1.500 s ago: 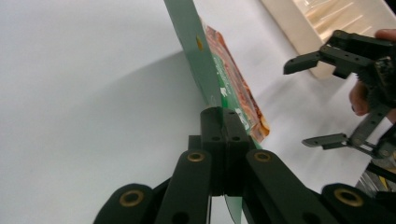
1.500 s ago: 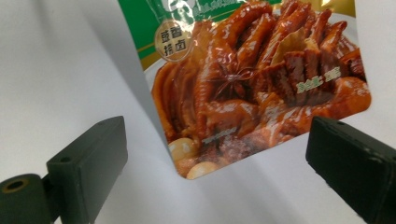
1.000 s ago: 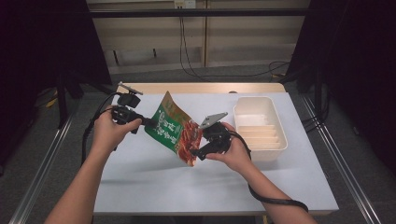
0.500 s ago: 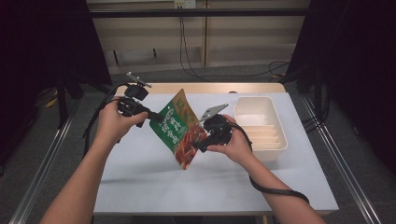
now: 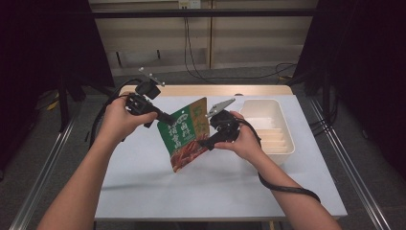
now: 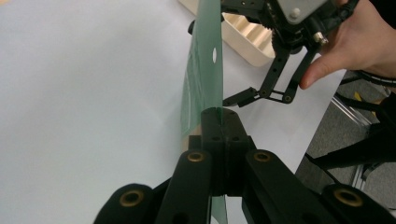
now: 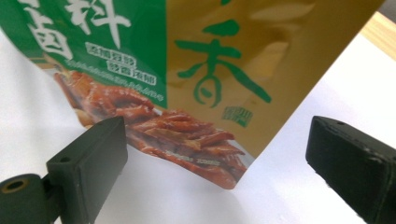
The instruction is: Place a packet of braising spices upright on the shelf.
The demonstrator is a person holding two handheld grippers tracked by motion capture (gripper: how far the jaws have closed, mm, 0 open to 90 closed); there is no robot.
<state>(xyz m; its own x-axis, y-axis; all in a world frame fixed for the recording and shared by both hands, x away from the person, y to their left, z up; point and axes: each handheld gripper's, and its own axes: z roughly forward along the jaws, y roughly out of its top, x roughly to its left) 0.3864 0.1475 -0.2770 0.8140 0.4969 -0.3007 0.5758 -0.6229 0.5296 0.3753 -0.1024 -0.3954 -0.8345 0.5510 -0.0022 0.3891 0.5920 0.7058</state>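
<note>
Now snack pouch (image 5: 187,135) hangs tilted, long axis near-vertical, in left tongs (image 5: 165,118).

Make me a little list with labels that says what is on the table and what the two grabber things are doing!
held thing: green and gold snack pouch, lifted off the table, tilted
left gripper: shut on the pouch's edge, jaws pinched together
right gripper: open, jaws apart on either side of the pouch's lower corner, not pressing it
pouch picture: reddish-brown food strips with white and green lettering
tray: cream plastic tray with ridged dividers, at the table's right side
table: white top, wooden far edge
hands: left hand and right hand each hold a gripper
</note>
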